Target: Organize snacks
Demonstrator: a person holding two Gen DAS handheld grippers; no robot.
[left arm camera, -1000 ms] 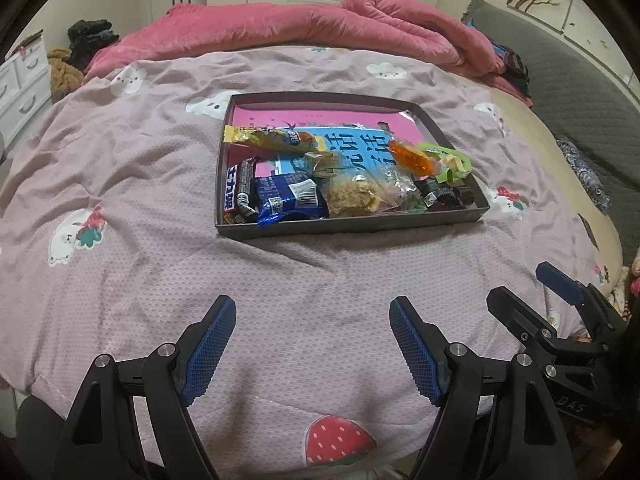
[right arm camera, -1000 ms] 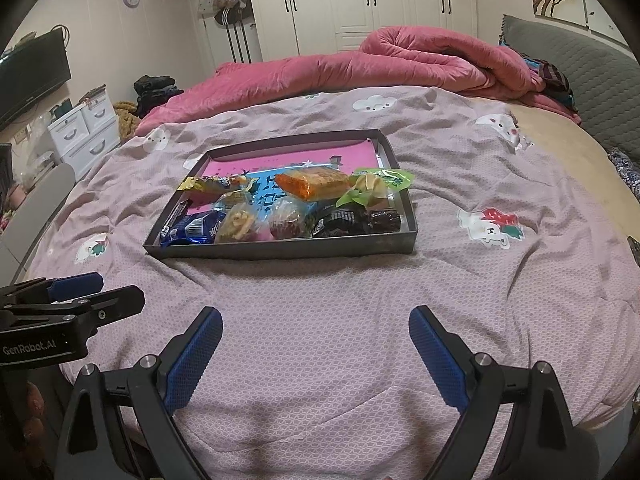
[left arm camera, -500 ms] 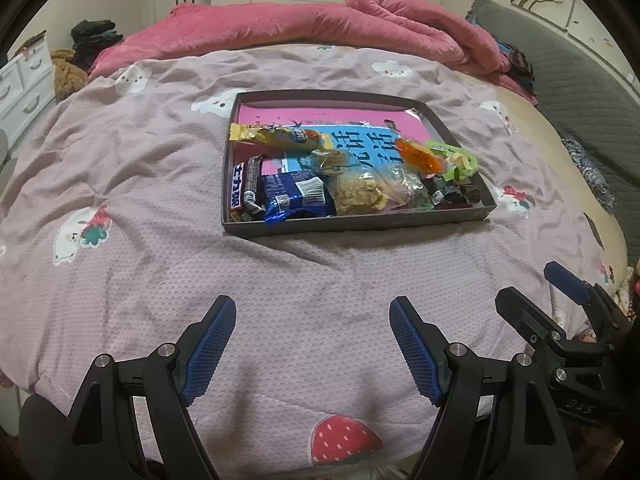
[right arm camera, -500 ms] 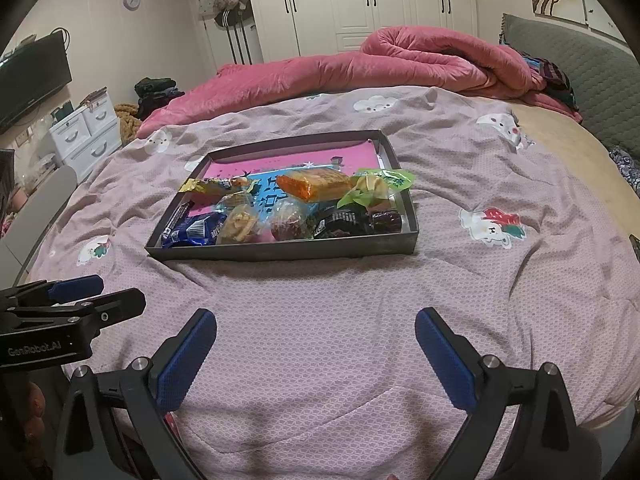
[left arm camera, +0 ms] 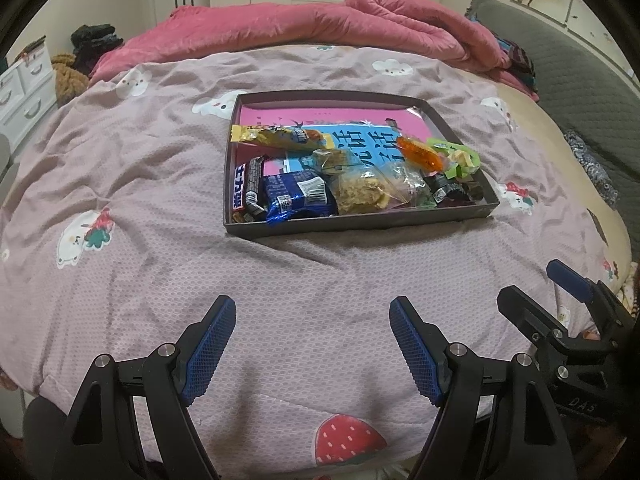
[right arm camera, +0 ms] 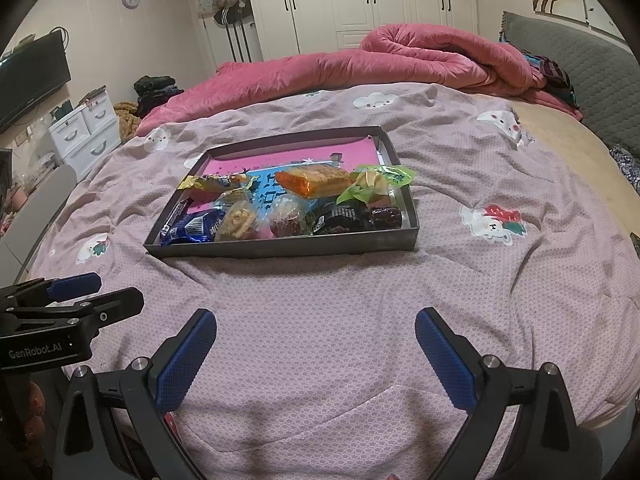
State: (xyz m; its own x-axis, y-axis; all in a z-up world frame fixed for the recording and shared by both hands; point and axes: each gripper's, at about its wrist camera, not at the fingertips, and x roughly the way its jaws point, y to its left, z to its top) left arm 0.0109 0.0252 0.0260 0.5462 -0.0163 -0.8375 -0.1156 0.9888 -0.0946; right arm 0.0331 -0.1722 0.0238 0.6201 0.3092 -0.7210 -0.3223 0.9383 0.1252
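Barely anything differs from a second ago: the dark shallow tray [left arm camera: 360, 222] sits on the same patch of the pink-grey cartoon-print bedspread [left arm camera: 120, 184], only a shade nearer the middle of the left wrist view, and every snack in it lies as it did. The left gripper [left arm camera: 312, 348] hangs over the bedspread on the near side of the tray, well apart from it, its blue-padded jaws spread wide with nothing between them. The right gripper [right arm camera: 316, 354] hangs likewise short of the tray, jaws as wide and also empty. Each gripper shows at the edge of the other's view, side on and partly cut off by the frame. Inside the tray, the snacks crowd the near half: a blue foil packet [left arm camera: 298, 198] at the near-left corner, a black bar with white lettering [left arm camera: 248, 190] along the left wall beside it, a yellow wrapper [left arm camera: 280, 136] farther back, a clear bag of pale crumbly pieces [left arm camera: 364, 194] in the near middle, an orange packet [left arm camera: 420, 154] and a green packet [left arm camera: 456, 158] toward the right wall, dark-wrapped pieces [right arm camera: 352, 216] at the near-right corner. They overlap, so their lower edges are hidden, and the pink and blue printed sheet [left arm camera: 320, 114] under them is only partly readable. The rolled pink quilt [right arm camera: 400, 64] lies beyond the tray.
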